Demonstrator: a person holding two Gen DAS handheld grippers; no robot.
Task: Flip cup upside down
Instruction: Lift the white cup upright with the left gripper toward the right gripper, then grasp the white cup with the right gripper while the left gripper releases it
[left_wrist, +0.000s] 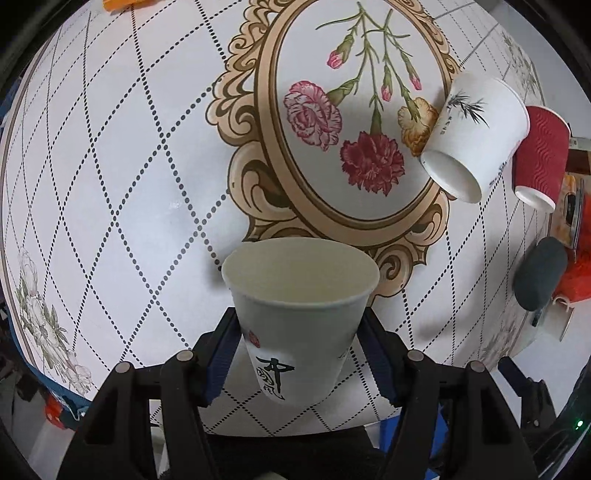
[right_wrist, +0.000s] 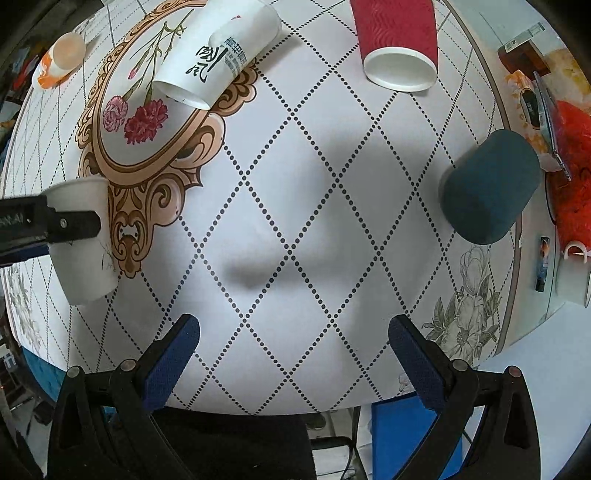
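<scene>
The left gripper (left_wrist: 297, 354) grips the light, crushable paper cup (left_wrist: 299, 306) mid-wall; right gripper (right_wrist: 295, 354) gapes, idle.

Red cup (right_wrist: 397, 40) cropped at top.

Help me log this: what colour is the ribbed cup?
Red with a white rim, clearest in the right wrist view.
</scene>
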